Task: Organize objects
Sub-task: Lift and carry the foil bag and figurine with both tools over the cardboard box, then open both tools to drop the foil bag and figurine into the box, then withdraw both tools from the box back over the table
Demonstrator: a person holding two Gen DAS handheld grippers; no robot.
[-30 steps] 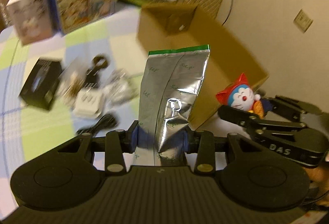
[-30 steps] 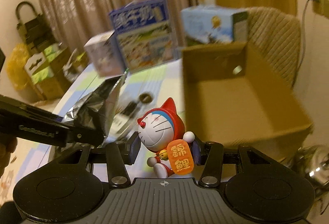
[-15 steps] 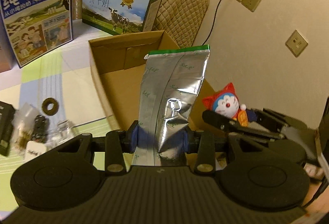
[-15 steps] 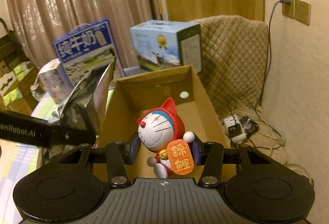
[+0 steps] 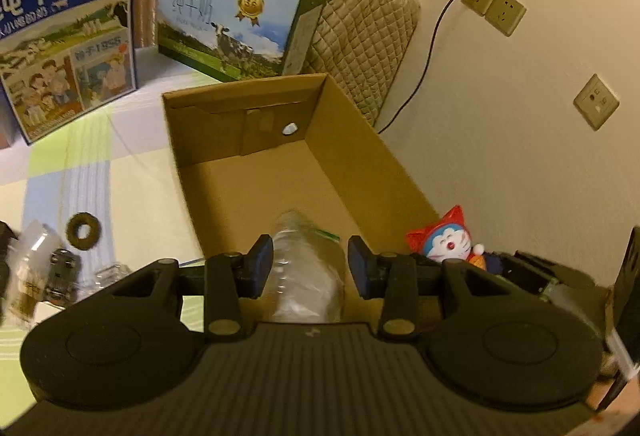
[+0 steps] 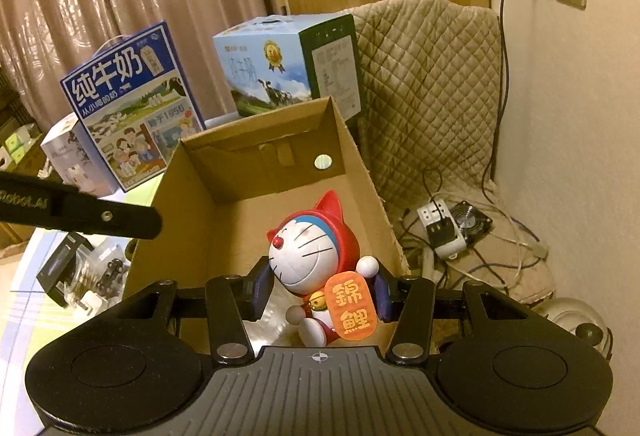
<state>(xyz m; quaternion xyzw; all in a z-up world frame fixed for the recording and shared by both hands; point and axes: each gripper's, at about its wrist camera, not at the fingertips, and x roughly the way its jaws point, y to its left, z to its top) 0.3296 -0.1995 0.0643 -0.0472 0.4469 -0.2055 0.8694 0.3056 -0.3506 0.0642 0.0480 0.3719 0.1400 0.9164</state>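
Two tongs: left (image 5: 307, 266) parted around blurred foil pouch (image 5: 306, 276); right (image 6: 320, 290) clamps upright cat figurine (image 6: 316, 256).

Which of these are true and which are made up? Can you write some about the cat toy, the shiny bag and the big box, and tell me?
1. The right gripper is holding the cat toy. True.
2. The cardboard box has a closed lid. False: its top is open.
3. The left gripper squeezes the silver bag tight. False: its fingers are spread, and the blurred bag sits loose between them.
4. Two milk cartons stand behind the box. True.
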